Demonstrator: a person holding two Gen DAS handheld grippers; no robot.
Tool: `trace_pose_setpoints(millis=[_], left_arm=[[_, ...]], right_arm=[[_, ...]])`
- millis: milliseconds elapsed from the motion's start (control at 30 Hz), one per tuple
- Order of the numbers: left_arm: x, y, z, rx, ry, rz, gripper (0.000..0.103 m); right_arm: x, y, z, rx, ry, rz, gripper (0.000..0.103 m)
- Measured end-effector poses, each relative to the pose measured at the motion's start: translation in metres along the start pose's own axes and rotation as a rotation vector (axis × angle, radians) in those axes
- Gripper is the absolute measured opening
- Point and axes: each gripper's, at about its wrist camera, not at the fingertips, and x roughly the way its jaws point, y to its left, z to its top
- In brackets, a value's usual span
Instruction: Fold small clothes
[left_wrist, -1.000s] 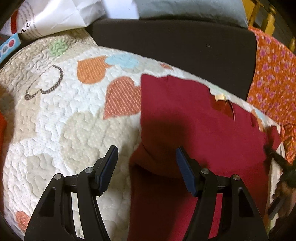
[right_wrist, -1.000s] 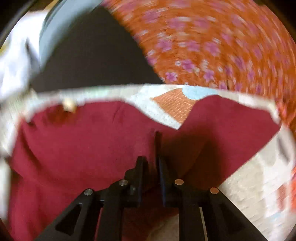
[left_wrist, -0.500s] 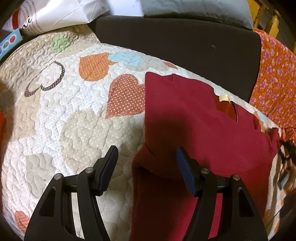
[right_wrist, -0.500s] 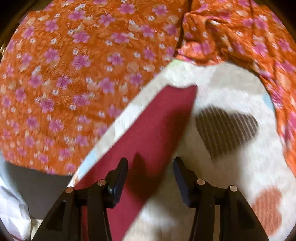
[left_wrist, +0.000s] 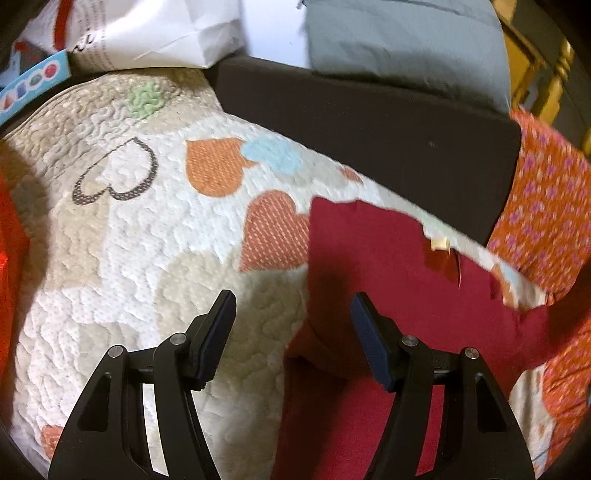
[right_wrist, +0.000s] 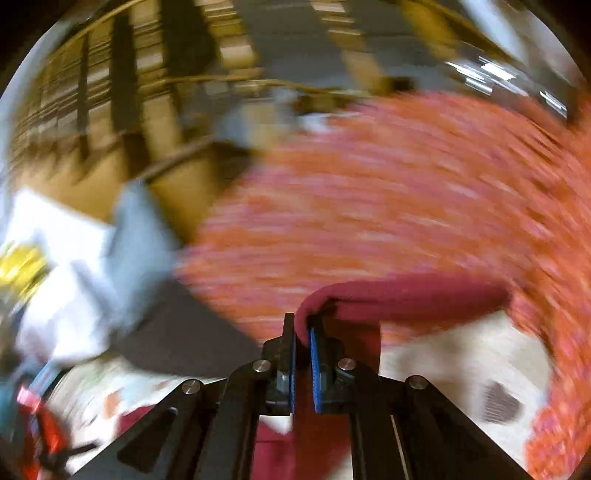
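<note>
One red garment (left_wrist: 399, 280) lay on your heart-patterned quilt (left_wrist: 129, 258). Your left gripper (left_wrist: 293, 317) stood spread, empty, over its left edge; your right gripper (right_wrist: 303, 332) pinched a red fold.

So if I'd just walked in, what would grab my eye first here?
Probably the dark red garment spread on the heart-patterned quilt, right of centre. The right gripper is clamped on a fold of it, lifted against the orange flowered cloth, while the left gripper hangs open over its left edge.
</note>
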Motion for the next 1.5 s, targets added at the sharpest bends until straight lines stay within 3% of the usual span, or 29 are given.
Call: trace_pose_setpoints(millis=[100,167,267,367,400,467,533,733,933,1067,1167,1333,1400,1433,1500], left_arm=[[-0.004,0.01,0.004,-0.042,-0.011,-0.003,0.065],[-0.007,0.014,0.006,-0.06,-0.015,-0.01,0.065],[-0.005,0.017,0.007,-0.069,-0.016,-0.013,0.065],[0.001,0.017,0.008,-0.07,0.002,-0.023,0.065],[0.003,0.017,0.007,-0.07,0.011,-0.03,0.065],[0.006,0.016,0.007,-0.077,0.024,-0.04,0.065],[0.01,0.016,0.007,-0.088,0.035,-0.054,0.065],[0.018,0.004,0.003,-0.068,0.057,-0.082,0.065],[0.016,-0.013,0.001,0.014,0.027,-0.055,0.065],[0.018,-0.02,0.0,0.052,0.021,-0.031,0.065],[0.021,-0.022,-0.001,0.053,0.016,-0.023,0.065],[0.034,-0.03,-0.001,0.071,0.027,-0.024,0.065],[0.04,-0.033,-0.002,0.072,0.041,-0.032,0.065],[0.044,-0.034,-0.002,0.068,0.054,-0.047,0.065],[0.046,-0.036,-0.004,0.058,0.061,-0.06,0.065]], right_arm=[[0.021,0.086,-0.022,-0.102,0.078,0.179,0.006],[0.052,0.146,-0.063,-0.157,0.174,0.293,0.006],[0.103,0.221,-0.145,-0.255,0.351,0.361,0.007],[0.157,0.259,-0.224,-0.31,0.62,0.34,0.013],[0.164,0.258,-0.24,-0.29,0.673,0.328,0.014],[0.156,0.251,-0.24,-0.267,0.647,0.343,0.017],[0.146,0.243,-0.23,-0.272,0.632,0.351,0.03],[0.112,0.205,-0.194,-0.233,0.565,0.308,0.032],[0.095,0.129,-0.169,-0.177,0.532,0.107,0.038],[0.091,0.094,-0.165,-0.153,0.539,-0.017,0.038],[0.088,0.073,-0.162,-0.139,0.508,-0.102,0.045],[0.114,0.052,-0.162,-0.06,0.545,-0.128,0.047],[0.131,0.04,-0.166,-0.008,0.576,-0.138,0.046],[0.138,0.034,-0.168,0.042,0.59,-0.105,0.032],[0.14,0.031,-0.164,0.053,0.565,-0.054,0.022]])
